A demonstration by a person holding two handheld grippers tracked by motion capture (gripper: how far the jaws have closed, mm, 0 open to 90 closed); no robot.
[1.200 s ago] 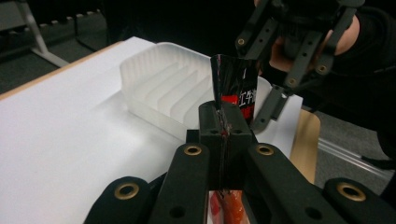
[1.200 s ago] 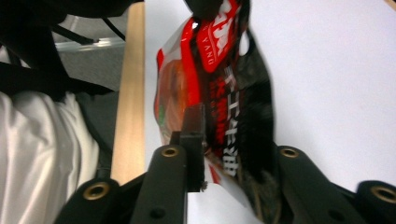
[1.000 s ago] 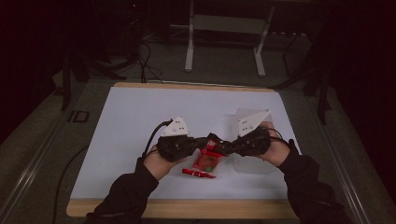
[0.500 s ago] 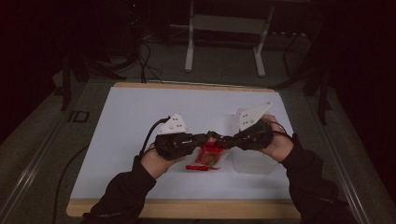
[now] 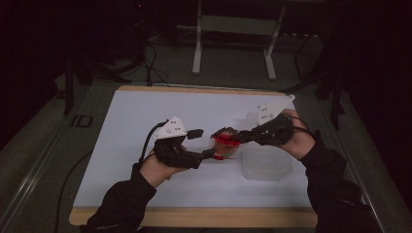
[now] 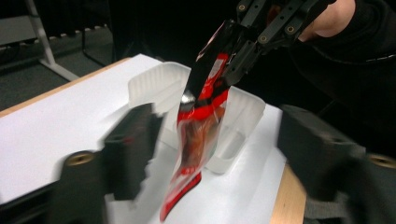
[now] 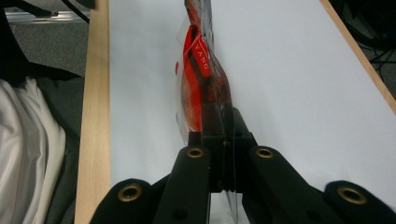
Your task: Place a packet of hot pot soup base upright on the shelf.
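Note:
A red and clear snack packet hangs above the white table, pinched at its top edge by my right gripper, which is shut on it. In the right gripper view the black jaws meet on the packet. My left gripper sits just left of the packet with its jaws apart; they have just been opening. In the left gripper view the packet dangles free between the two blurred jaws of my left gripper, touching neither, with the right gripper above it.
A clear plastic tray stands on the white table top below my right hand, and it sits behind the packet as the tray in the left gripper view. The table's wooden front edge is near my forearms.
The left gripper has let go of the packet and its jaws have spread. The right gripper has risen, lifting the packet off the table.

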